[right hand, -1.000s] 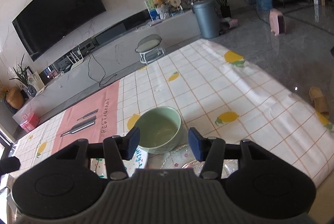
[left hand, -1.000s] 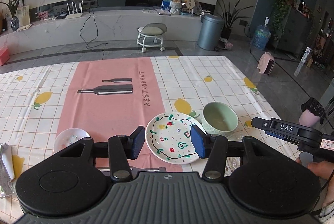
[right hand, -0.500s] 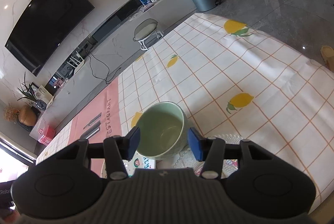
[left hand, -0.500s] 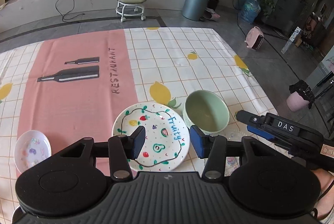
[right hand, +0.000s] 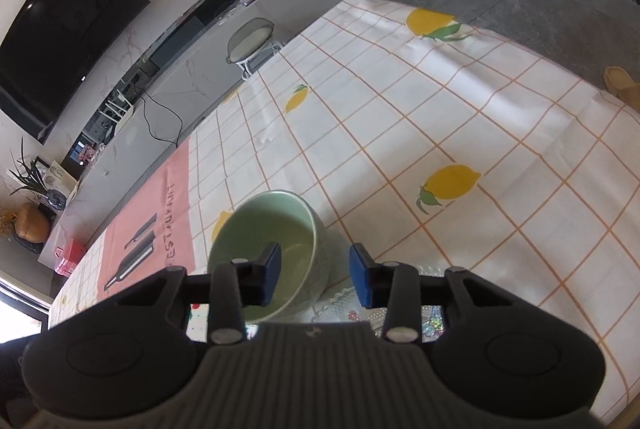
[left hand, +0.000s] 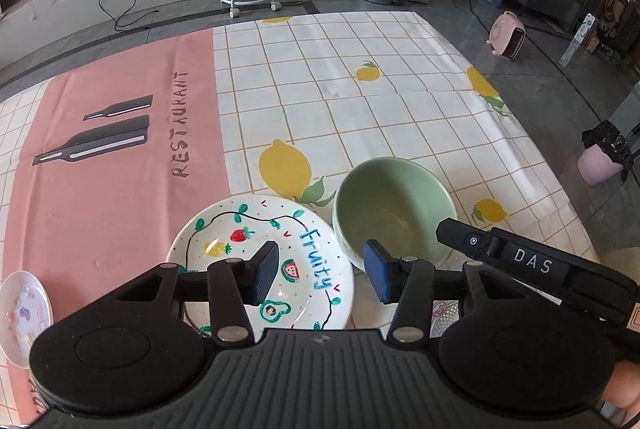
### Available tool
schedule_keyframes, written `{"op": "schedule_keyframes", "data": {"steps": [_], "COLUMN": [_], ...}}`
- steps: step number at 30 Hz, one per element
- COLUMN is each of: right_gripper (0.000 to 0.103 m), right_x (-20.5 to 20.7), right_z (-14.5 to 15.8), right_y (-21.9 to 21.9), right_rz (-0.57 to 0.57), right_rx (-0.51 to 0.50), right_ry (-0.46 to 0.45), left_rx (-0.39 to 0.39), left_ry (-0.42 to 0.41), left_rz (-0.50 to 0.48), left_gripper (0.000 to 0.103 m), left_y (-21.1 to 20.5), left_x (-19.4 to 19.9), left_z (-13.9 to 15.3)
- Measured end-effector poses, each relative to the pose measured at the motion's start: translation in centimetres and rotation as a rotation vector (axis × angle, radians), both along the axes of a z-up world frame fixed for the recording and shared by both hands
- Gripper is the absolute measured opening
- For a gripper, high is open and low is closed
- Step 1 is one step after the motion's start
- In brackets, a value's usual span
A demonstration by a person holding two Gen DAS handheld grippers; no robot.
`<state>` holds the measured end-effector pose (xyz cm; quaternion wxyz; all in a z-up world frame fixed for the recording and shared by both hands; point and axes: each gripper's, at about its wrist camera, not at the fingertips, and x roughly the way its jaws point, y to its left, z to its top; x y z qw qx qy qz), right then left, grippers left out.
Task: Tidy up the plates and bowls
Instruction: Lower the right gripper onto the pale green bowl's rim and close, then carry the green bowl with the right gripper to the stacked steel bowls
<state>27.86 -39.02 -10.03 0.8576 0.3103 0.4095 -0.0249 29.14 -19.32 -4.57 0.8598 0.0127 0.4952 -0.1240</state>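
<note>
A white plate painted with fruit and the word "Fruity" lies on the tablecloth. My left gripper is open and empty over its right side. A green bowl stands just right of the plate. In the right wrist view my right gripper is open, its jaws on either side of the bowl's near right wall; I cannot tell if they touch it. A clear glass plate lies partly hidden under the right gripper. A small patterned dish sits at the far left.
The tablecloth has a pink "RESTAURANT" panel on the left and a lemon grid on the right. The table's right edge drops to the floor. The right gripper's body crosses the left wrist view at lower right.
Both grippers have moved forward and down toward the dishes. The right gripper's jaws have come around the bowl's right wall. Both stay open.
</note>
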Motion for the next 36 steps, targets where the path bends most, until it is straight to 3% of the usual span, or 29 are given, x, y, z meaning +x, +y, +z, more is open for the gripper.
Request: {"op": "schedule_keyframes", "data": {"steps": [7,15,21,25,36], "right_gripper": [0.027,0.019,0.019,0.019,0.014], "right_x": [1.6,2.6,3.6,3.6,3.1], "right_z": [-1.2,-1.9,-2.6,-2.6,-2.5], "right_y": [0.8,1.0,1.6,1.8,1.2], "right_rz": [0.050,0.076,0.110,0.110,0.093], "right_rx": [-0.039,-0.046,-0.070,-0.079,-0.072], "right_ry": [0.044,0.052,0.069,0.065,0.068], "left_rx": [0.044,0.106,0.043,0.045,0.061], "left_ry": [0.010,0.000,0.042,0.035,0.024], "left_rz": [-0.008,0.000,0.013,0.000,-0.019], "left_gripper": [0.057,0.048,0.024,0.012,0.011], "left_y": [-1.5,-2.7,-2.4,-2.9,-3.6], "left_x": [1.1,2.2,2.9,2.7,1.8], "left_z": [-1.8,-2.7,-3.1,-3.0,-1.9]}}
